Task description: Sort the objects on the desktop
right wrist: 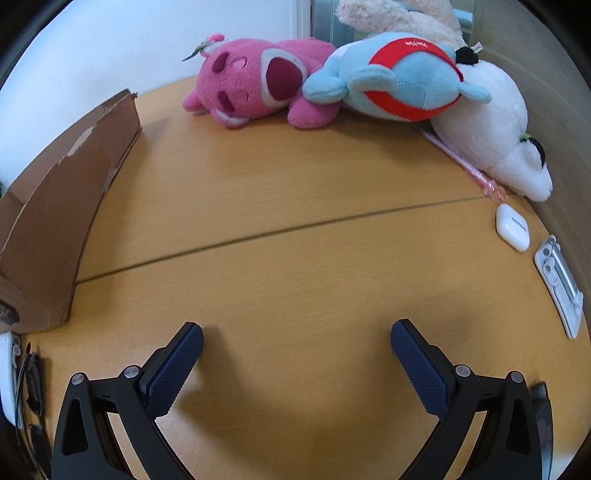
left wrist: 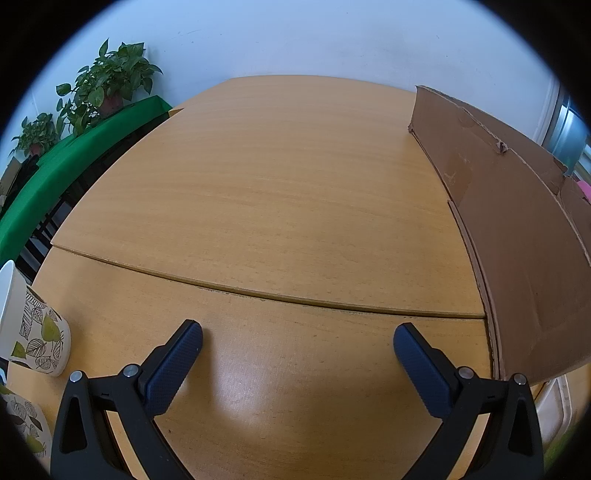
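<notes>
- Left gripper (left wrist: 297, 341) hangs over bare table (left wrist: 266, 177), jaws spread, holding nothing; cardboard box (left wrist: 517, 236) stands to its right.
- Right gripper (right wrist: 295, 341), likewise released, faces pink plush (right wrist: 255, 83), blue plush (right wrist: 402, 79) and earbud case (right wrist: 512, 227) well ahead.
- Nothing seems grasped yet; next likely reach forward.

Four plush toys lie along the desk's far edge: pink (right wrist: 255, 83), blue (right wrist: 399, 77), white (right wrist: 495, 122), cream (right wrist: 399, 16). There is one cardboard box (left wrist: 517, 229), one earbud case (right wrist: 512, 227), and two leaf-patterned cups (left wrist: 37, 332) (left wrist: 26, 424).
</notes>
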